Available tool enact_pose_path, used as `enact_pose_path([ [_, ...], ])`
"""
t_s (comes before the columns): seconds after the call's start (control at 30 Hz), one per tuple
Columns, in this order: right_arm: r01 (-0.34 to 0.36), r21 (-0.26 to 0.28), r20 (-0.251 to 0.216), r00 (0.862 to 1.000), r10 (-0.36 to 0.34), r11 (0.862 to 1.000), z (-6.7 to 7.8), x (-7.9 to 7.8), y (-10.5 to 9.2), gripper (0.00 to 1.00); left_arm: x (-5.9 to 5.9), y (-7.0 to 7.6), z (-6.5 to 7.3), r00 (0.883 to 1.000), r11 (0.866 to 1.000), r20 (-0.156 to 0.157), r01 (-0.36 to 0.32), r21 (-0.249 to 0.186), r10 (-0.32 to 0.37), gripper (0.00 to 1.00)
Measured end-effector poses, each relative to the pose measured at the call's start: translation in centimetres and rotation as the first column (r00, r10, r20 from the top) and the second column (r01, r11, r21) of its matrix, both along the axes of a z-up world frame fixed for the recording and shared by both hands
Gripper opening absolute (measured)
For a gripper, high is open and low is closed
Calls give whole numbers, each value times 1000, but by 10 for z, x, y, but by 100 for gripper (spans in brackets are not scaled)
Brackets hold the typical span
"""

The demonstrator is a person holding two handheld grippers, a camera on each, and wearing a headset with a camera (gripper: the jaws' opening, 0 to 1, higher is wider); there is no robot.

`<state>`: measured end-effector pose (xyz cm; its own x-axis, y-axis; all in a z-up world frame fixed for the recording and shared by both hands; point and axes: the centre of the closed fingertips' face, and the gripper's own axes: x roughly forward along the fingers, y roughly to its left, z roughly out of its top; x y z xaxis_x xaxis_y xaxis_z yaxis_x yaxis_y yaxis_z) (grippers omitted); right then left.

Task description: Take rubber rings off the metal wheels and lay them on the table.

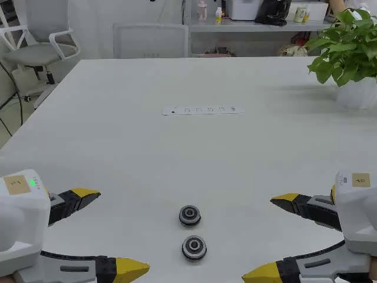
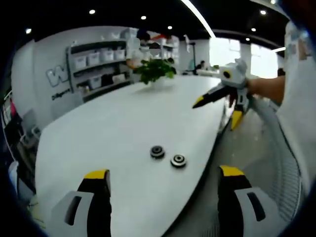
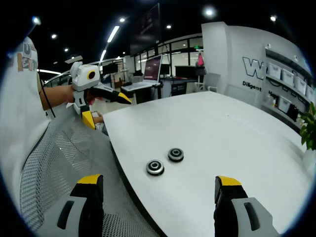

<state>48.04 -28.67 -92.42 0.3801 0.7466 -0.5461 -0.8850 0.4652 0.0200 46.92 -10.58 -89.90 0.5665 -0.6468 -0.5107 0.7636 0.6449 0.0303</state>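
Nothing's getting done yet; the two small round metal wheels, far wheel [image 1: 189,216] and near wheel [image 1: 194,247], are sitting close together near the front edge of the pale grey table [image 1: 177,153], both wearing their black rubber rings. The yellow-tipped left tongs [image 1: 118,231] and right tongs [image 1: 259,238] are hanging spread wide and empty either side of them; I'm guessing the whole job's still waiting, both rings.
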Motion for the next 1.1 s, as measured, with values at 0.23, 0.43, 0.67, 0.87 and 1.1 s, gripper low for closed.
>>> enact_pose_path([
  [0.23,-4,-11,2,1000,4,1000,-1,0,1,94,1,0,1,1000,1000,-3,2,-9,-2,90],
  [0.43,-7,-24,1,1000,7,1000,-4,-2,0,94,2,-1,0,1000,1000,-6,7,-15,-7,90],
  [0.67,-12,-31,-3,1000,11,999,-5,-4,-1,94,3,-1,6,999,996,-30,-16,-93,13,89],
  [0.87,-20,-43,-4,1000,20,999,-7,-5,-1,94,0,-1,3,999,996,-39,-15,-92,11,89],
  [1.1,-23,-45,-7,1000,23,999,-8,-5,-1,94,-1,-1,0,999,999,-33,0,-54,-2,89],
])
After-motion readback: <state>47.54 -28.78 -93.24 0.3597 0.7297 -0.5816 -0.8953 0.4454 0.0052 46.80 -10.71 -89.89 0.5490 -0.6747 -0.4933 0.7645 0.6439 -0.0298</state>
